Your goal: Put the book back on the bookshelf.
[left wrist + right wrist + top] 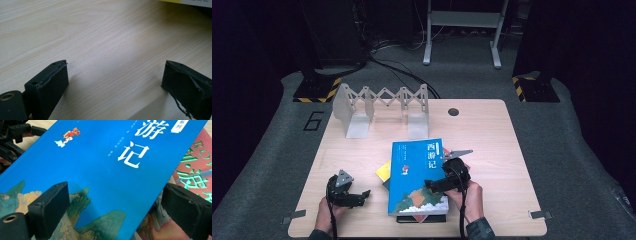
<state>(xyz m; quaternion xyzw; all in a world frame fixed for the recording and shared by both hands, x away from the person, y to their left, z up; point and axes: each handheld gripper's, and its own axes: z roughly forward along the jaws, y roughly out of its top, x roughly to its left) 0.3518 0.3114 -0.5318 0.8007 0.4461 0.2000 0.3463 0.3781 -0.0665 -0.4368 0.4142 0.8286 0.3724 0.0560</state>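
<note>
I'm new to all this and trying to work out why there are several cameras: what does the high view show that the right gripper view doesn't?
The high view alone shows the grey folding metal book rack, the yellow book and the whole pale wooden table. The right gripper view alone shows the red book with green lettering under the blue one. Both show the blue illustrated book and the open right gripper at it.

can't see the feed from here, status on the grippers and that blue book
Left hand-held gripper open over bare table. Right hand-held gripper open, jaws astride blue book edge. Book tops a stack; bookend rack behind, unobstructed.
</note>
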